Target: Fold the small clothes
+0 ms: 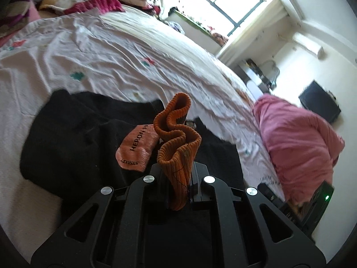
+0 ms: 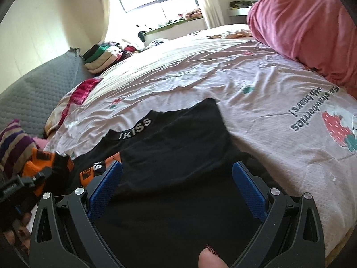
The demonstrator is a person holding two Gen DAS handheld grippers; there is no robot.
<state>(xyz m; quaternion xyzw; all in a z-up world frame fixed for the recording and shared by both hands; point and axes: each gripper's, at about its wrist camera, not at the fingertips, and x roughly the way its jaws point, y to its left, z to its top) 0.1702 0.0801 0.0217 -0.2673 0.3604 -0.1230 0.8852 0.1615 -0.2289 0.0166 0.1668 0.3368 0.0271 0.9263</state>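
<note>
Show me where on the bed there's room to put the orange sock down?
The widest bare patch is the pink bedsheet beyond the black top, between the folded pile and the pink pillow. Near the left tool it's crowded: the orange sock and the black top fill that edge.

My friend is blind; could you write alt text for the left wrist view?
The left hand-held gripper is shut on an orange ribbed knit piece, above a black garment on a white bedsheet. A pink pillow lies right.
</note>
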